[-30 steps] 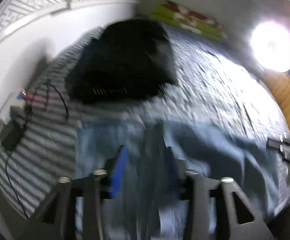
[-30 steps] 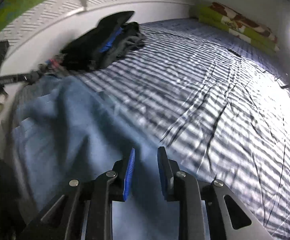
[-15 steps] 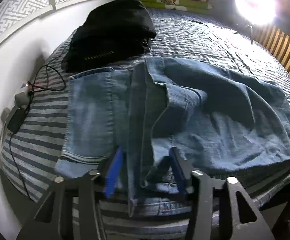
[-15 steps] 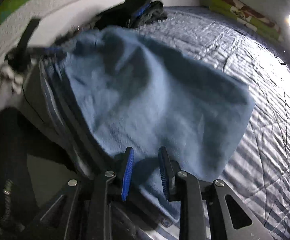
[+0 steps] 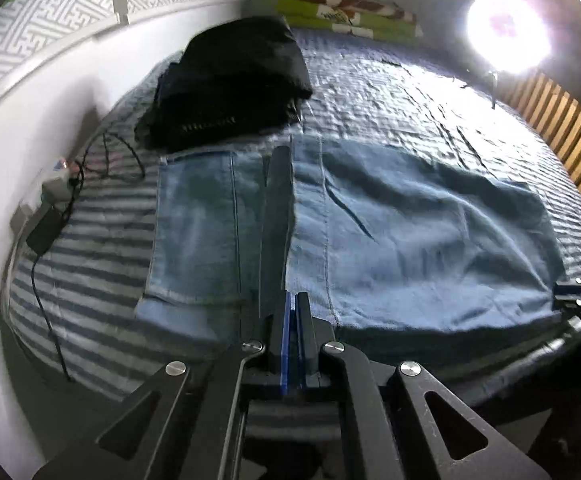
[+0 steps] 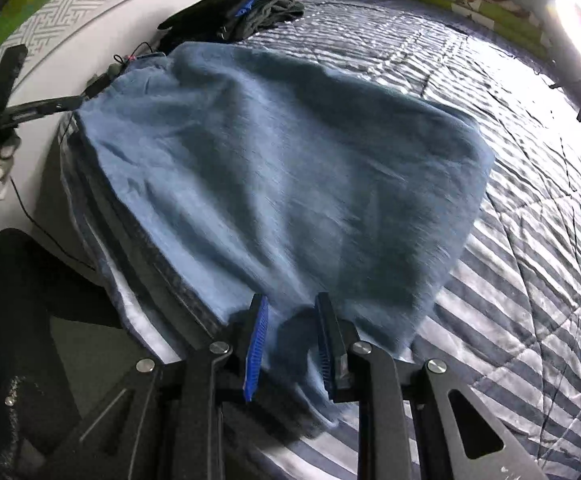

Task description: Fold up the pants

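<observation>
Jeans [image 5: 410, 232] lay flatter across mid-frame than a second earlier; your left gripper [image 5: 292, 312], open then, had closed with nothing visibly pinched, while your right gripper [image 6: 290, 336] held their near edge.

Black clothes pile [image 5: 230, 84] beyond; striped bedspread [image 5: 410, 96] open rightward

Both grippers point steeply downward. The left gripper [image 5: 291, 304] has its two blue-padded fingers [image 5: 286, 332] pressed flat together, with no gap visible between them. The right gripper [image 6: 290, 312] holds its jaws a little way apart, blue pads [image 6: 257, 344] facing each other, with denim bunched in the gap between them.
</observation>
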A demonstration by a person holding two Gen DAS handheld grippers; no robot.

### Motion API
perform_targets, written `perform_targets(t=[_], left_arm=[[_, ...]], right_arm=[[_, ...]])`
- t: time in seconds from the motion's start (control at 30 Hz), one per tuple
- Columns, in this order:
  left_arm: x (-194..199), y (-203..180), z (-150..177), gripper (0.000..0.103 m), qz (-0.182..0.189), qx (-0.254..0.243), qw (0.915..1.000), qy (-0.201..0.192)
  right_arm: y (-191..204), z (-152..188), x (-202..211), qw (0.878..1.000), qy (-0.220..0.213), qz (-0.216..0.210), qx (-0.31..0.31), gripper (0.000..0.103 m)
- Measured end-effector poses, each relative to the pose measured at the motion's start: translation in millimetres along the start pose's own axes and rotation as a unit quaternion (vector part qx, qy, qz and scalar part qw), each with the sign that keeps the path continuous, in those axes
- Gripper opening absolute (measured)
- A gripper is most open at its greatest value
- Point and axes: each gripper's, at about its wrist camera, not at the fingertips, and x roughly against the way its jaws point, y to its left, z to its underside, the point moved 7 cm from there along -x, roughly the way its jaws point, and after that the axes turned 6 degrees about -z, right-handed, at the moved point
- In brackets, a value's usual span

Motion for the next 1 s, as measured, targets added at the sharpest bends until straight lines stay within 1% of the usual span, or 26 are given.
perform_targets(t=[0.07, 0.1, 0.13, 0.17, 0.2, 0.23, 0.3, 0.37, 0.47, 0.5, 0.53, 0.6, 0.63, 0.67, 0.7, 0.77, 0.8, 0.87, 0.9, 0.93, 0.97, 1.0], left_arm=[[-9.2, 3.9, 9.2, 0.003, -0.033, -0.017, 0.9987, 0.035], [-11.8, 7.4, 10.5, 0.003, -0.053, -0.022, 0.9976, 0.040], [-10.5, 9.8, 8.6, 0.003, -0.063, -0.020, 0.9972, 0.036], [-4.9, 9.0, 4.9, 0.003, -0.059, -0.012, 0.9979, 0.025], [2.4, 4.0, -2.5, 0.003, -0.042, -0.003, 0.9991, 0.009], [6.2, -2.9, -7.5, 0.003, -0.029, -0.004, 0.9996, 0.001], [9.0, -27.6, -18.9, 0.003, -0.009, -0.025, 0.9996, -0.012], [2.2, -62.4, -24.8, 0.003, 0.020, -0.056, 0.9982, -0.011], [-14.2, -116.4, -20.4, 0.004, 0.056, -0.113, 0.9920, -0.001], [-20.8, -131.2, -14.7, 0.007, 0.061, -0.131, 0.9895, 0.010], [-33.7, -141.9, -3.4, 0.007, 0.066, -0.147, 0.9863, 0.033], [-48.4, -146.8, 17.1, 0.007, 0.059, -0.167, 0.9822, 0.064], [-47.8, -144.6, 23.4, 0.007, 0.057, -0.172, 0.9819, 0.056], [-43.0, -140.9, 25.0, 0.007, 0.061, -0.168, 0.9824, 0.053], [-39.6, -135.9, 24.1, 0.009, 0.059, -0.159, 0.9837, 0.059], [-27.8, -127.9, 11.5, 0.009, 0.055, -0.135, 0.9883, 0.045], [-22.1, -129.6, 4.5, 0.009, 0.062, -0.128, 0.9892, 0.037], [-11.3, -143.1, -10.9, 0.009, 0.075, -0.123, 0.9894, 0.017], [-7.7, -153.9, -16.5, 0.009, 0.084, -0.125, 0.9886, 0.010], [-5.8, -170.8, -19.8, 0.009, 0.100, -0.134, 0.9860, 0.008], [-6.8, -181.1, -20.9, 0.010, 0.104, -0.145, 0.9840, 0.007], [-11.4, -193.4, -18.0, 0.013, 0.095, -0.167, 0.9814, 0.008]], right_arm=[[-1.5, 0.3, 1.0, 1.000, 0.003, 0.004, 0.001, 0.021], [-1.2, 0.1, 2.4, 1.000, 0.006, 0.006, 0.003, 0.021], [-0.6, -0.6, 5.2, 1.000, 0.006, 0.004, 0.004, 0.021], [-0.2, -2.8, 10.5, 1.000, 0.000, -0.005, 0.000, 0.021], [-1.4, -6.8, 19.3, 1.000, -0.016, -0.020, -0.012, 0.023], [-4.4, -10.6, 26.8, 0.999, -0.030, -0.034, -0.028, 0.023], [-11.6, -19.5, 37.1, 0.996, -0.052, -0.047, -0.059, 0.023], [-13.5, -26.7, 39.4, 0.995, -0.068, -0.040, -0.067, 0.023], [-3.1, -26.8, 25.3, 0.996, -0.055, -0.044, -0.054, 0.023], [3.0, -22.3, 17.1, 0.998, -0.041, -0.035, -0.037, 0.023], [7.8, -15.1, 11.1, 0.999, -0.025, -0.022, -0.019, 0.023], [12.5, 3.5, 2.6, 1.000, 0.000, 0.000, 0.017, 0.023], [12.6, 8.9, 6.5, 1.000, -0.004, -0.001, 0.027, 0.023], [10.3, 11.7, 13.7, 1.000, -0.005, -0.012, 0.026, 0.023], [3.0, 10.4, 27.6, 0.999, -0.017, -0.039, 0.004, 0.023], [-14.1, 0.3, 47.9, 0.996, -0.055, -0.066, -0.033, 0.023], [-29.8, -9.5, 58.0, 0.993, -0.077, -0.066, -0.056, 0.023], [-61.9, -29.1, 67.9, 0.988, -0.110, -0.046, -0.098, 0.023], [-81.8, -40.6, 70.2, 0.983, -0.127, -0.036, -0.124, 0.024], [-98.1, -49.5, 69.7, 0.979, -0.138, -0.036, -0.146, 0.026], [-115.9, -56.8, 66.1, 0.974, -0.143, -0.040, -0.170, 0.028], [-135.6, -62.1, 59.4, 0.969, -0.142, -0.039, -0.200, 0.030]])
